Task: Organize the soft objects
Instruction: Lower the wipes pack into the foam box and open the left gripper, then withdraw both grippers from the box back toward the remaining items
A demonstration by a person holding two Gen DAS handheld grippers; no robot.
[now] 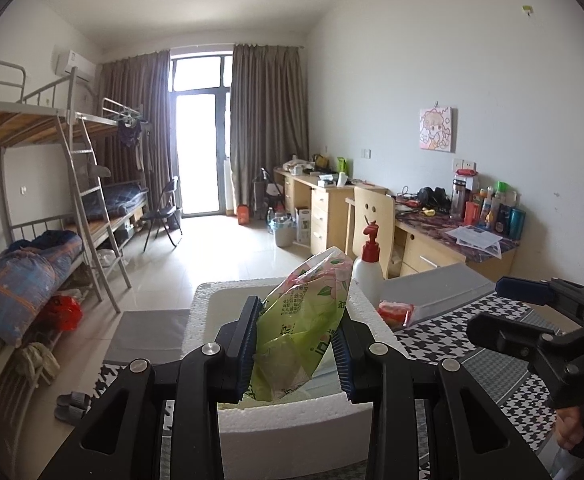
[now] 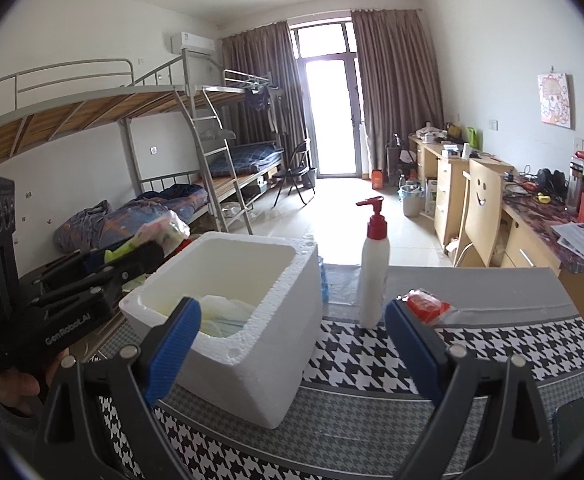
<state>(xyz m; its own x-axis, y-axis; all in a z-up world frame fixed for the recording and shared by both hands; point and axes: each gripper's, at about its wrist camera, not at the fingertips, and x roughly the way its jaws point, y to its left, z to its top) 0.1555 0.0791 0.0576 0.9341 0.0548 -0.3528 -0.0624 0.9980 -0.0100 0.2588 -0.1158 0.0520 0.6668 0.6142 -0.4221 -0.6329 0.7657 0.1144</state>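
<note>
"GenRobot.AI" — left gripper [image 2: 103,268] body; bag print unreadable.

We see a table in black-and-white houndstooth cloth [image 2: 372,360] — on it a white foam box [image 2: 259,340], a white red-capped pump bottle [image 2: 373,276], a red packet [image 2: 426,305].

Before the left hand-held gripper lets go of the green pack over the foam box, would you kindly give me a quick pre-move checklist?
1. Left hand-held gripper pinching the green pack: ok.
2. Pack above the foam box opening: ok.
3. Room in the box: ok; a few items on the bottom.
4. Right hand-held gripper open and empty: ok.
5. Bottle clear of the box: ok.
6. Red packet still outside the box: not ok.
</note>
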